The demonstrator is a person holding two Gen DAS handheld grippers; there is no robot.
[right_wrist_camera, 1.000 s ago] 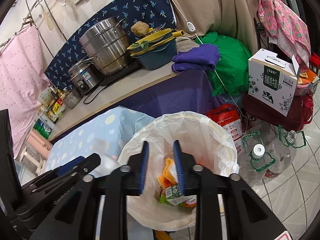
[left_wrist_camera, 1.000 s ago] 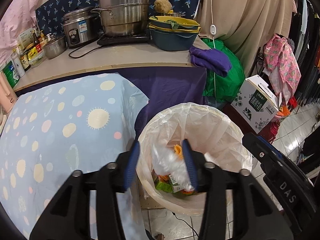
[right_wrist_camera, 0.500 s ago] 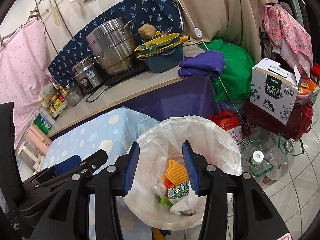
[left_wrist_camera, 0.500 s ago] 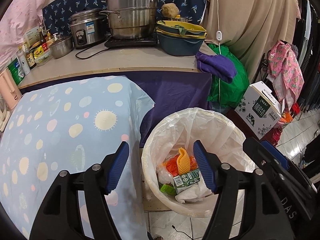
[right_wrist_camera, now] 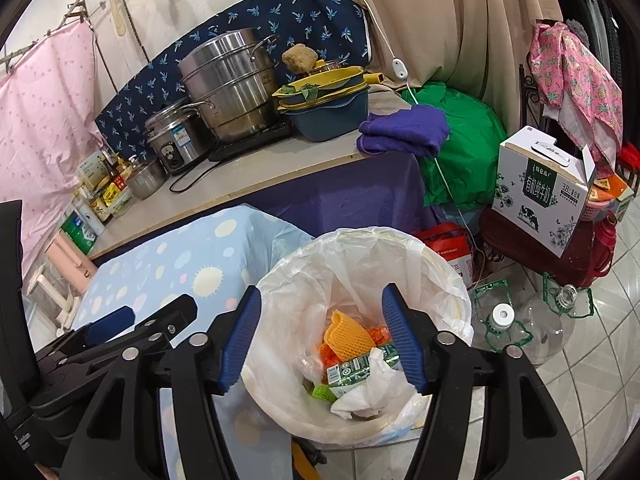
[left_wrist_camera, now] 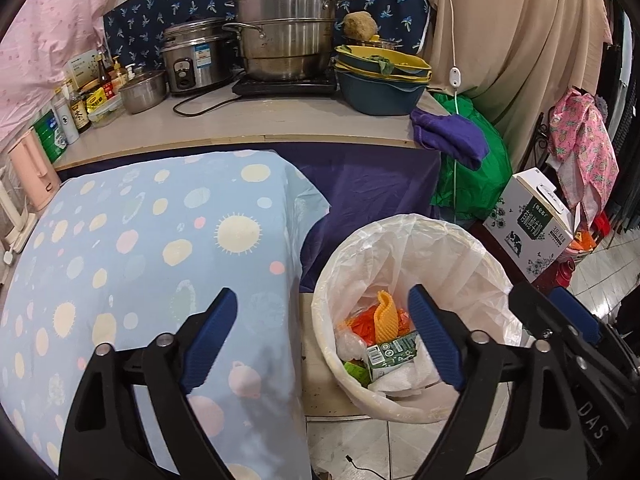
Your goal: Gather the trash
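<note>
Trash [right_wrist_camera: 352,364] lies in the lined bin [left_wrist_camera: 472,248] at lower centre, under the left gripper [left_wrist_camera: 326,340] and right gripper [right_wrist_camera: 322,340], both opening and empty; a snagged liner could tip it.

Bright even indoor light, soft shadows, sharp focus, fisheye-bent dark corners.

A steel steamer pot [left_wrist_camera: 286,28] stands beside a rice cooker [left_wrist_camera: 196,60].
</note>
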